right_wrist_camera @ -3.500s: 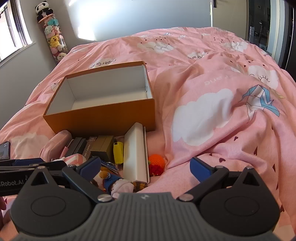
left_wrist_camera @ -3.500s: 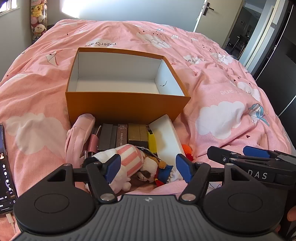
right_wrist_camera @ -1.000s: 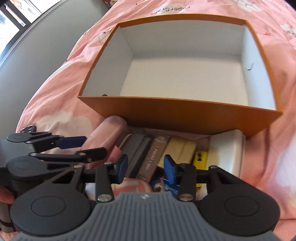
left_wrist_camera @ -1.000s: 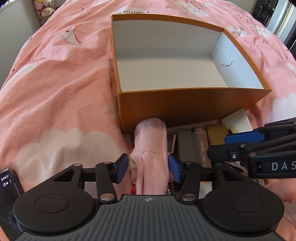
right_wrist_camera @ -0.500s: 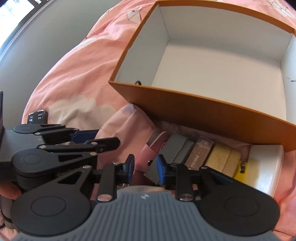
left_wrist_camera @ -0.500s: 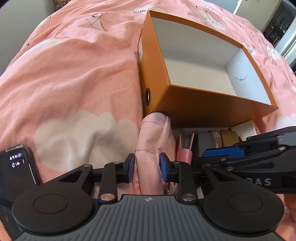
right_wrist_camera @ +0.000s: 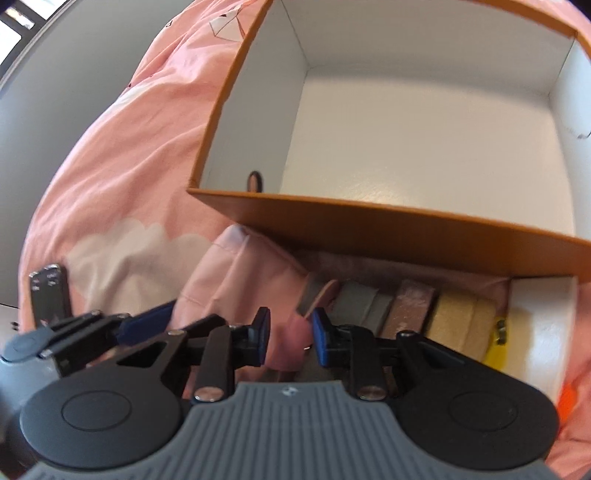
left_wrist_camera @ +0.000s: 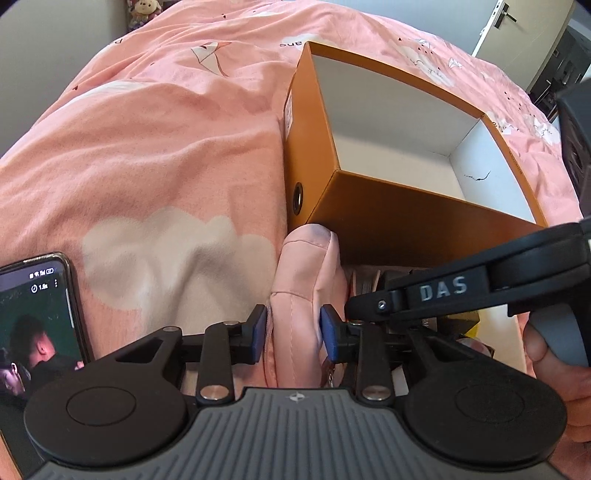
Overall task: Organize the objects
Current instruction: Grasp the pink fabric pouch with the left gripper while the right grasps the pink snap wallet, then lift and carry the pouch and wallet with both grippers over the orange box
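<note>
An open orange box [left_wrist_camera: 417,221] with a white inside [right_wrist_camera: 424,140] stands on the pink bed. A pink fabric pouch [left_wrist_camera: 306,280] lies against its near left corner. My left gripper [left_wrist_camera: 293,330] is shut on the pouch, its blue pads pressing both sides. In the right wrist view the pouch [right_wrist_camera: 236,273] lies left of a row of small boxes [right_wrist_camera: 413,306]. My right gripper [right_wrist_camera: 288,336] is closed around a small pink object [right_wrist_camera: 299,332] beside the pouch.
A phone [left_wrist_camera: 33,314] with a lit screen lies on the bedspread at the left. A white box [right_wrist_camera: 539,332] and a yellow item [right_wrist_camera: 496,354] lie right of the row. A door [left_wrist_camera: 517,29] is at the far right.
Both grippers moved forward and left, closer to the box's near left corner. The left gripper stays shut on the pouch. The right gripper sits lower over the small pink object.
</note>
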`<state>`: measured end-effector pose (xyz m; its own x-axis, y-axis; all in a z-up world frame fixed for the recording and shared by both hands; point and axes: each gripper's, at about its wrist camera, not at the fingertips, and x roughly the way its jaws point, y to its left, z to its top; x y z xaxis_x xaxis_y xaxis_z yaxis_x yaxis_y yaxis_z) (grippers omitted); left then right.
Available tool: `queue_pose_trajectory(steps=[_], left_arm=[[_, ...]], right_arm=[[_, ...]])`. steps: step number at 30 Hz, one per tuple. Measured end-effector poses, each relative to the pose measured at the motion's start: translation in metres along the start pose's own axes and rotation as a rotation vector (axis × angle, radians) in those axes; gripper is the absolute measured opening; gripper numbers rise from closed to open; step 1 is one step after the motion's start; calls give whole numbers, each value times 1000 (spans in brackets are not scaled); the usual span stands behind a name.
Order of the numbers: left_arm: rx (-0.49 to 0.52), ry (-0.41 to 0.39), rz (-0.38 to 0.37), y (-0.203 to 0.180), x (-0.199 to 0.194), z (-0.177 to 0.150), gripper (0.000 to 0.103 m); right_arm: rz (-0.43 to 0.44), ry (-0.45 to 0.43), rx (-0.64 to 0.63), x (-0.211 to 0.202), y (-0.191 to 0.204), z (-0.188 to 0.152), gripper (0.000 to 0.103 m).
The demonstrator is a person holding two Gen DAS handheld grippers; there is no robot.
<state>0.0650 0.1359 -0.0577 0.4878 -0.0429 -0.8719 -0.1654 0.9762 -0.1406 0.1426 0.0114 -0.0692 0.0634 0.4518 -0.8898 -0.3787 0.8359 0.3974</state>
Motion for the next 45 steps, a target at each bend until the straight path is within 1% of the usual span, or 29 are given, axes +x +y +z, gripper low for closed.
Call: queue_pose_trajectory(steps=[1,2,6,8,10,14,17,21,25,27,30,34,39,43,44,45], left_arm=[[5,-4,7,-2,0,0,36],[8,-6,13,-3,0,-1,36],[27,3,17,-6,0,-2,40],[30,8,25,-7,1,-4,40],[17,5,30,-5,1,-4,38],[-7,12,20,0,3,-2,38],[-9,12,20,-1,3,-1,40],[1,23,18,-5,6,-2,45],[19,26,23,-10,10,-3,45],[22,27,20,-12,9,-3,34],[25,9,27,-17,3,-4,29],[37,-33,35,-24,-15,-5,28],[45,-91,35,-32,-40,0,27],[60,-147,42,-41,-59,7,27],[64,-161,45,-43,-63,9,27],[66,-176,45,-45,-68,11,27]], right_arm=[[-16,9,-4,3,3,0,28],[-37,9,-15,7,7,-1,27],[-89,12,-21,10,10,-5,26],[-100,26,-17,13,9,-6,25],[-119,41,-22,15,12,-4,25],[-136,75,-11,30,13,3,27],[-142,73,-1,33,13,5,26],[-99,55,12,27,5,2,25],[-44,27,31,15,-4,-6,23],[-8,6,32,8,-9,-8,23],[31,-25,8,-5,-13,-11,23],[73,-60,-5,-23,-20,-16,22],[117,-115,-41,-54,-14,-21,22],[139,-167,-75,-82,-10,-25,21],[137,-184,-84,-98,-7,-28,20],[136,-201,-91,-104,-6,-28,20]])
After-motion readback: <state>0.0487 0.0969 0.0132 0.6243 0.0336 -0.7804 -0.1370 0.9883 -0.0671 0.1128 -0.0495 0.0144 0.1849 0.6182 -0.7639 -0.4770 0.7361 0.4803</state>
